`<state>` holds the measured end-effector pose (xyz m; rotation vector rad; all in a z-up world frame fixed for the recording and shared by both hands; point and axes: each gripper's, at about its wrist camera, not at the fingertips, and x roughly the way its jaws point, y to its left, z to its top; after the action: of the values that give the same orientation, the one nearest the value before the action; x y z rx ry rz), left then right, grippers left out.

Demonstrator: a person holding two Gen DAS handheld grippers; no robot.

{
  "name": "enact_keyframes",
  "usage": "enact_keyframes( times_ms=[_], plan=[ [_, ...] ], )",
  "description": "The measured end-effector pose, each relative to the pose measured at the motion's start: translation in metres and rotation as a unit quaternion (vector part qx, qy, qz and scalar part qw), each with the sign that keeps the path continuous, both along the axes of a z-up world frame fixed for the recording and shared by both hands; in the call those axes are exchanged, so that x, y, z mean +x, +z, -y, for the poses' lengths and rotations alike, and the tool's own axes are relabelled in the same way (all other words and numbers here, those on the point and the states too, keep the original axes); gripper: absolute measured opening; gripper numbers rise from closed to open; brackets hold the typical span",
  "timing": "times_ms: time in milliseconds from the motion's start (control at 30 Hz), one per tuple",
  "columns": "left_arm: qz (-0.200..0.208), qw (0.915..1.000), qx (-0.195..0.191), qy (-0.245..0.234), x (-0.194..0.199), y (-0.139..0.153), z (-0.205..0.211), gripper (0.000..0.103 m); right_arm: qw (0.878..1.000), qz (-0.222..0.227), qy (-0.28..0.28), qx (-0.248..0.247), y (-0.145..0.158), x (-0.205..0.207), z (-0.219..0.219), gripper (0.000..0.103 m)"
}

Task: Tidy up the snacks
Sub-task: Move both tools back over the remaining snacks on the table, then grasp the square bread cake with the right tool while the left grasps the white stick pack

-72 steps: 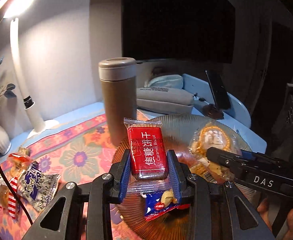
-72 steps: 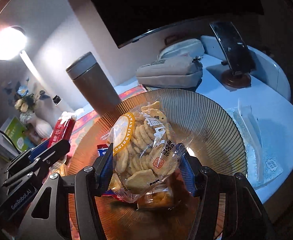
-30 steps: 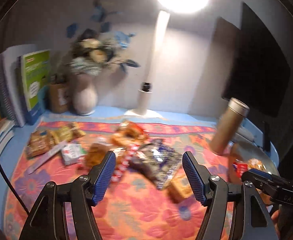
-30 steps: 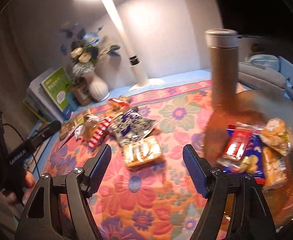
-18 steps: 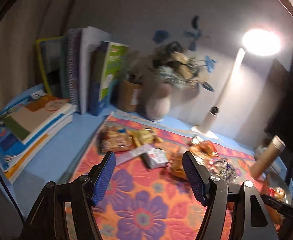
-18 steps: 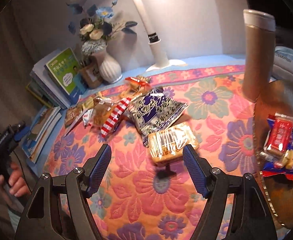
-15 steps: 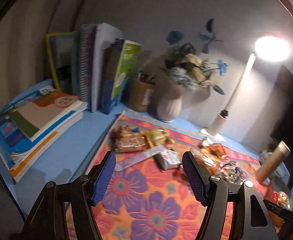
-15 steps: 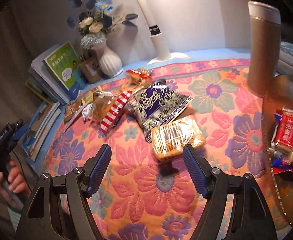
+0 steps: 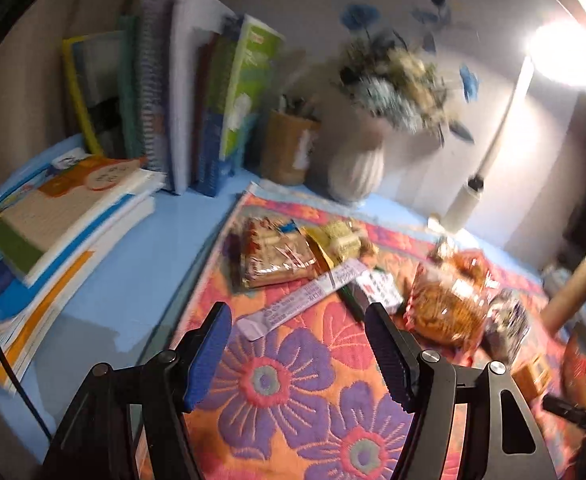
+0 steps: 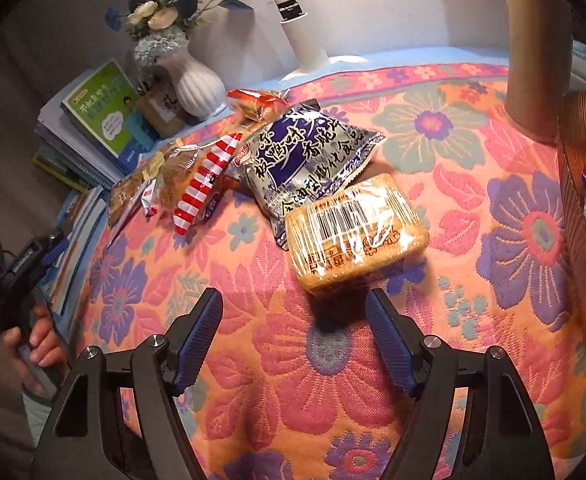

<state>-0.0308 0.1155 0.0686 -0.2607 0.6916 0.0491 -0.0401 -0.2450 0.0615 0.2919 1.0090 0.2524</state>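
The right tool (image 10: pixel 295 340) hangs with jaws apart and empty just short of the wrapped biscuit block (image 10: pixel 355 232) on the flowered cloth (image 10: pixel 433 128), while the left tool (image 9: pixel 299 354), equally wide and empty, hovers near the long sachet (image 9: pixel 305 298) among the scattered snacks on the tabletop (image 9: pixel 133 264).

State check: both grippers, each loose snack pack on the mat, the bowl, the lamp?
left gripper: open, empty
right gripper: open, empty
biscuit pack: flat on the mat, sealed, just ahead of the right gripper
blue chip bag: lying flat, sealed
striped pack: lying tilted against the pile
long sachet: flat, ahead of the left gripper
bowl: holds snacks
lamp: on
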Motion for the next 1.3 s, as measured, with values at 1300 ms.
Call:
enact_keyframes(
  times_ms=[1300],
  plan=[
    [-0.097, 0.9845, 0.018, -0.145, 0.085, -0.05, 0.047, 0.042, 0.994, -0.001, -0.103, -0.021, -0.024, 0.067, 0.006, 0.08]
  ],
)
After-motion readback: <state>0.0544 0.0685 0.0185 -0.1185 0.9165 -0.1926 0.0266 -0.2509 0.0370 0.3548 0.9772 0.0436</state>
